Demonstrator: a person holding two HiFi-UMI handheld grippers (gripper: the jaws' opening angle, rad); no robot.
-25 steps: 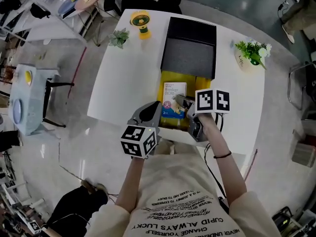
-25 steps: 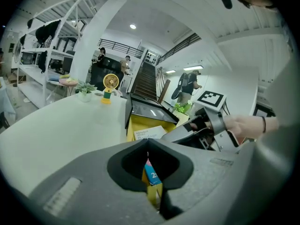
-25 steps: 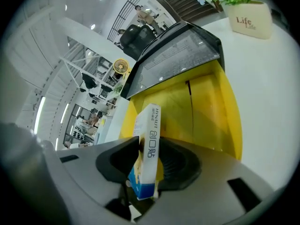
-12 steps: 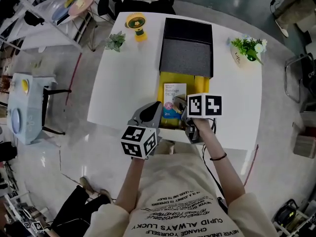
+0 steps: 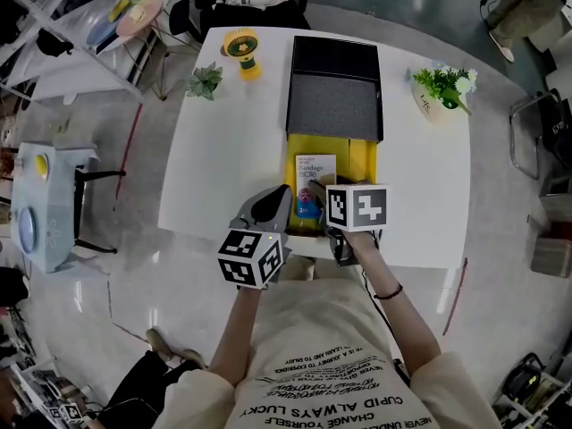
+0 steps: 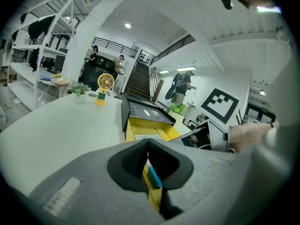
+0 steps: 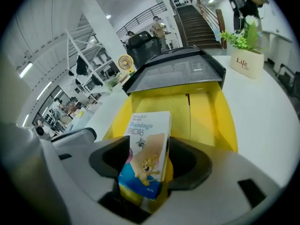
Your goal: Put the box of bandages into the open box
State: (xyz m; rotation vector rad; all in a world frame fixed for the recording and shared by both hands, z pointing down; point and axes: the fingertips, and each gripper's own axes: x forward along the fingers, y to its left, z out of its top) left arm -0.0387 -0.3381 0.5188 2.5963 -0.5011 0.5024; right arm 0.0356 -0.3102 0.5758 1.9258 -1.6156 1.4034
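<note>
The bandage box [image 5: 313, 172], white and blue with a cartoon print, lies inside the open box [image 5: 362, 159], which has a yellow inside and a raised black lid [image 5: 335, 105]. In the right gripper view the bandage box [image 7: 145, 149] leans on the yellow floor between my right gripper's [image 7: 147, 157] jaws. Those jaws are opening, and their pads stand off its sides. My right gripper [image 5: 320, 197] hovers over the open box's near end. My left gripper [image 5: 273, 206] waits at the box's near left corner. Its jaws [image 6: 147, 146] meet, holding nothing.
The white table [image 5: 232, 150] carries a yellow desk fan [image 5: 239, 47] and a small green plant [image 5: 205, 80] at the far left. A potted plant [image 5: 442, 89] stands at the far right. The table's near edge runs just under both grippers. Shelving and people stand beyond.
My right gripper's marker cube has slid left and nearer over the open box's near end. The bandage box stays inside the yellow box. The left gripper has kept its place.
</note>
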